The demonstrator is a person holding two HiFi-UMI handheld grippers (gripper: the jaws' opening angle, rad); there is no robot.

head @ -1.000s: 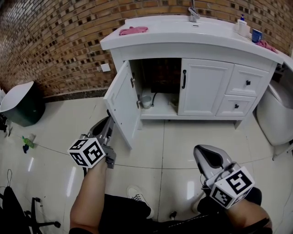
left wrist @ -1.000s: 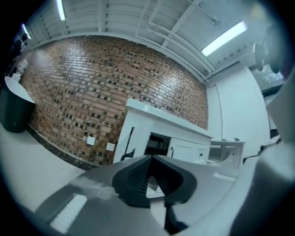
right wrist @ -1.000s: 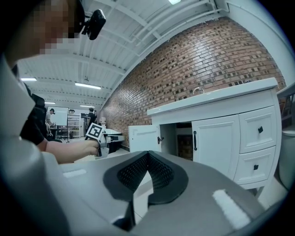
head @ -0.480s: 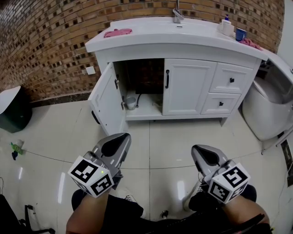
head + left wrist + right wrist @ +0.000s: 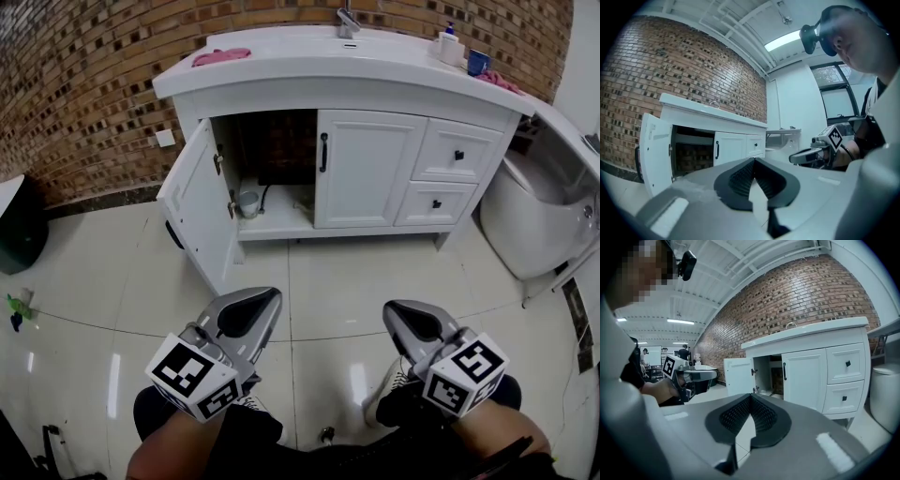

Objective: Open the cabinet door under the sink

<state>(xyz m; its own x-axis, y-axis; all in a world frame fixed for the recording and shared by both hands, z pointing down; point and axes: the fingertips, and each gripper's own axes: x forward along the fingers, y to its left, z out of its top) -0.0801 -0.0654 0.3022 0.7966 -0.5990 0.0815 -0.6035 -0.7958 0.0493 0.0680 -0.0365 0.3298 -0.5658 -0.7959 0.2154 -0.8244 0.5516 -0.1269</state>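
Note:
The white vanity cabinet stands under the sink against the brick wall. Its left door hangs wide open, swung out to the left, and shows a dark inside with a pipe and a small cup. The right door, with a black handle, is closed. My left gripper is shut and empty, low over the floor well short of the open door. My right gripper is beside it, shut and empty. The open door also shows in the left gripper view, and the same door in the right gripper view.
Two drawers sit right of the closed door. A white toilet stands at the far right and a dark bin at the far left. A pink cloth, a faucet and a blue cup are on the counter. Glossy tiled floor lies between.
My left gripper has drawn back from beside the open door and to the right, level with the right gripper. The door stays open. The right gripper has barely shifted.

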